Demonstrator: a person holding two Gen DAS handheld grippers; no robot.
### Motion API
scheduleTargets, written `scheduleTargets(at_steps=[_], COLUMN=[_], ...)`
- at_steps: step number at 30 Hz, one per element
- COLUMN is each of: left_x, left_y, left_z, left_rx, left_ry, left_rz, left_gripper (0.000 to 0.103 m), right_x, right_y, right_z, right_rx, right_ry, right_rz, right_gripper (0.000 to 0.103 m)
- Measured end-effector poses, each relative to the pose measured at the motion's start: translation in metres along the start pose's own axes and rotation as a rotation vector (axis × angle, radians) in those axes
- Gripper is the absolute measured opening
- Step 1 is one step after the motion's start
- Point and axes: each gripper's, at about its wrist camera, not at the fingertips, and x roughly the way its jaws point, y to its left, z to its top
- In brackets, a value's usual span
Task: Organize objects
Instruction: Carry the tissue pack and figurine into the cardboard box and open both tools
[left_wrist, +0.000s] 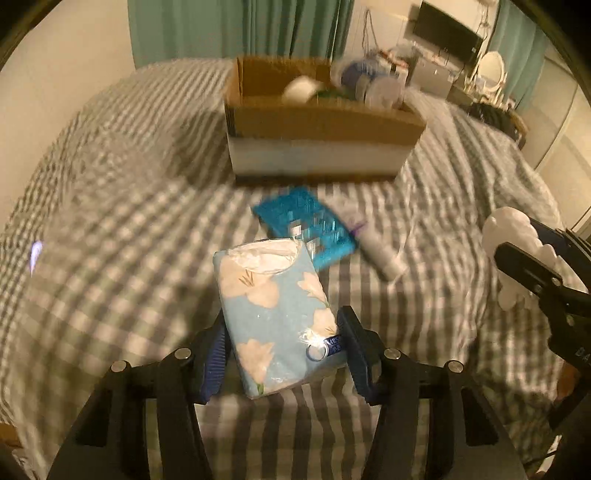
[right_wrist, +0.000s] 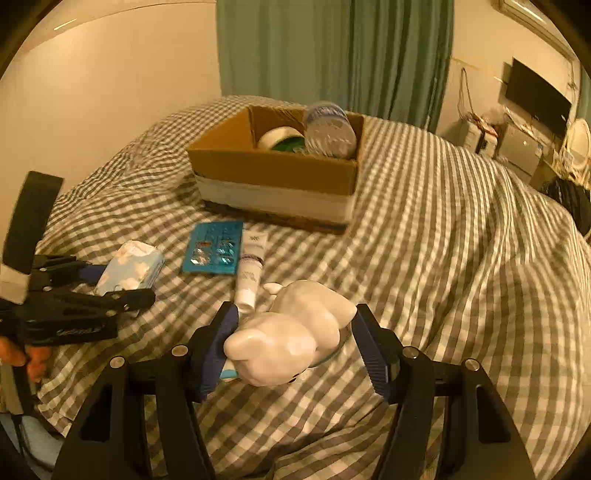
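Observation:
My left gripper (left_wrist: 282, 354) is shut on a light-blue flowered tissue pack (left_wrist: 275, 310), held above the checked bed; it also shows in the right wrist view (right_wrist: 129, 271). My right gripper (right_wrist: 293, 341) is shut on a white glossy figurine (right_wrist: 291, 330), which also shows at the right of the left wrist view (left_wrist: 513, 254). A blue blister pack (left_wrist: 308, 229) (right_wrist: 213, 253) and a white tube (left_wrist: 376, 245) (right_wrist: 250, 271) lie on the bed before an open cardboard box (left_wrist: 317, 122) (right_wrist: 273, 166).
The box holds a white tape roll (right_wrist: 275, 138), something green and a large plastic jar (right_wrist: 328, 129). The checked bedspread (right_wrist: 443, 240) is rumpled. Green curtains hang behind; a desk with a monitor (right_wrist: 535, 99) stands at the far right.

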Motion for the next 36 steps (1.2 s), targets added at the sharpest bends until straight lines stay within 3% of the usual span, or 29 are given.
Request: scheduleTargets(at_steps=[9, 12, 21, 28, 36], left_x=[-0.065, -0.077, -0.076, -0.019, 0.053], left_y=[-0.001, -0.006, -0.001, 0.006, 0.014], left_z=[0.096, 0.122, 0.188, 0.215, 0.215], left_rx=[0.059, 0.082, 0.042, 0.016, 0.034], left_ry=[-0.246, -0.319, -0.422, -0.357, -0.227], left_rz=[-0.017, 0.008, -0.001, 0.033, 0.024], left_gripper=[0.057, 0.057, 0.057, 0.057, 0.057], right_x=[-0.045, -0.051, -0.057, -0.019, 0.061], right_y=[0.017, 0.016, -0.005, -0.011, -0.007], right_z=[0.081, 0.111, 0.198, 0.251, 0.256], right_rx=[-0.124, -0.156, -0.152, -0.123, -0.041], right_ry=[-0.204, -0.259, -0.382, -0.414, -0.369], right_rz=[0.023, 0.013, 0.012, 0.059, 0.140], right_gripper=[0.064, 0.064, 0.064, 0.064, 0.064])
